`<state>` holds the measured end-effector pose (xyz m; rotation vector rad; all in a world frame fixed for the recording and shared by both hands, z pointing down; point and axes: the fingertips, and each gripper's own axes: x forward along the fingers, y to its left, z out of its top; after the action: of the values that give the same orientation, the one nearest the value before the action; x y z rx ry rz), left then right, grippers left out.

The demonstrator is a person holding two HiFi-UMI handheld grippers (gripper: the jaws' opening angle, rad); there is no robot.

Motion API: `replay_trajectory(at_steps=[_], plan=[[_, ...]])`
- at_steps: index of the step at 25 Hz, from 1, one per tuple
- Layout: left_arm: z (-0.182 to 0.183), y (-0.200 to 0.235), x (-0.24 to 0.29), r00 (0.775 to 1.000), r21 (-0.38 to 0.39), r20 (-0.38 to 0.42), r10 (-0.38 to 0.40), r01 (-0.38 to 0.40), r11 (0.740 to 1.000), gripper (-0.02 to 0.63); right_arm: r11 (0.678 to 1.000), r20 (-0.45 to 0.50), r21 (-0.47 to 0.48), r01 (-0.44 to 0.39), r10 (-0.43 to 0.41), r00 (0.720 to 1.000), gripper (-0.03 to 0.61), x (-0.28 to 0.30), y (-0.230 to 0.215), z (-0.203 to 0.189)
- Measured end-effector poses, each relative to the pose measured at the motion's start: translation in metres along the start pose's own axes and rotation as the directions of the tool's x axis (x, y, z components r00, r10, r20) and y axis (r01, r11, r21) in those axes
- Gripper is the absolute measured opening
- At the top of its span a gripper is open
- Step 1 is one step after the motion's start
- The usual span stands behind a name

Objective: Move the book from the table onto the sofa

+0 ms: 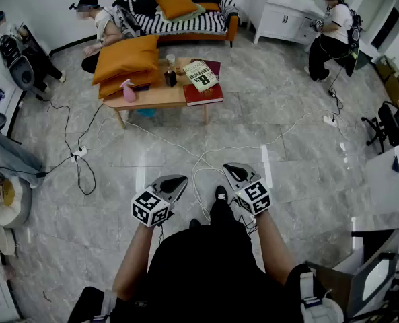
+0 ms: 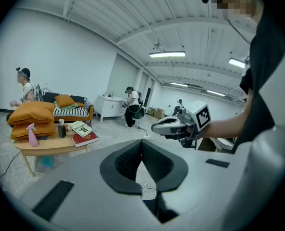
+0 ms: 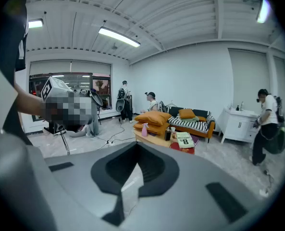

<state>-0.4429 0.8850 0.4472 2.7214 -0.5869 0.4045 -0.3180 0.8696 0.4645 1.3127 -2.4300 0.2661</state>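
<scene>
2 tools closed and empty, well apart from the desk.

In the head view the left tool (image 1: pixel 177 180) and right tool (image 1: pixel 233 171) sit at lower centre, side by side above the floor (image 1: pixel 300 147). Each has its jaws pressed together with nothing between them, as the 2 tool views show. The book (image 1: pixel 200 75) lies at upper centre on the desk (image 1: pixel 157 95), tilted atop a red book (image 1: pixel 206 95) at the desk's right end. Stacked orange cushions (image 1: pixel 125 60) fill the desk's left part, a pink spray bottle (image 1: pixel 128 91) just in front. The striped sofa (image 1: pixel 186 23) stands beyond the desk, at the top of the frame.
</scene>
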Motion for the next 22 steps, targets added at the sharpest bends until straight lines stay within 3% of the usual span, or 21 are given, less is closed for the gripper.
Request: replay_trajectory(at_steps=[22], plan=[[-0.004, -0.001, -0.015, 1.000, 0.004, 0.004, -0.004, 0.004, 1.000, 0.003, 0.999, -0.023, -0.037, -0.020, 0.019, 1.000, 0.006, 0.008, 0.022, 0.007]])
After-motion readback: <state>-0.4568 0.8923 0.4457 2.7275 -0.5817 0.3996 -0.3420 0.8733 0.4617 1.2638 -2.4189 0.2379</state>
